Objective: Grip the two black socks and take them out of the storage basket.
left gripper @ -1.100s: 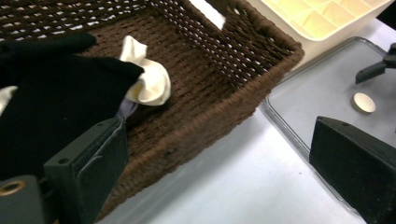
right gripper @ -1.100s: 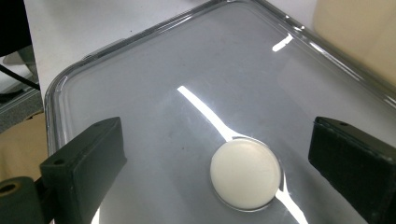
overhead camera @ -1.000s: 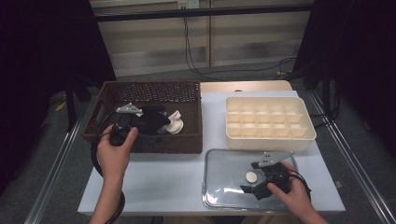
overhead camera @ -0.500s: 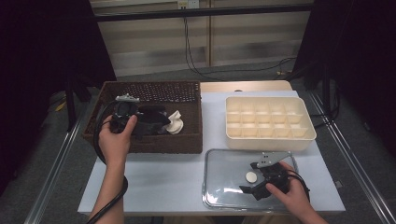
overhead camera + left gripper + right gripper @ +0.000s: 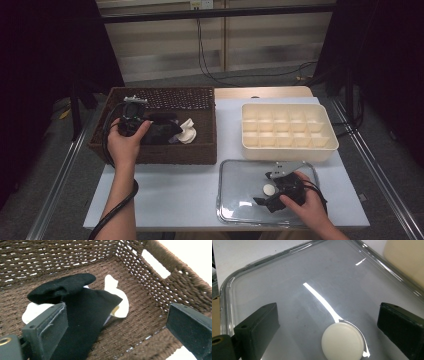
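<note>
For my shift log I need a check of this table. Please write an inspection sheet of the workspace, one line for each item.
Surface: pale table, bare at the front left.
Job's things: brown woven basket holding black cloth pieces and white cloth pieces; clear lid with a white round knob lying flat on the table.
Clutter: cream plastic tray with many compartments, all compartments empty.
Grippers: left gripper open inside the basket, above the black cloth; right gripper open, jaws on either side of the knob.
Cables: black cable trailing along the left forearm.
Surroundings: dark room, wires hanging down the back wall.
</note>
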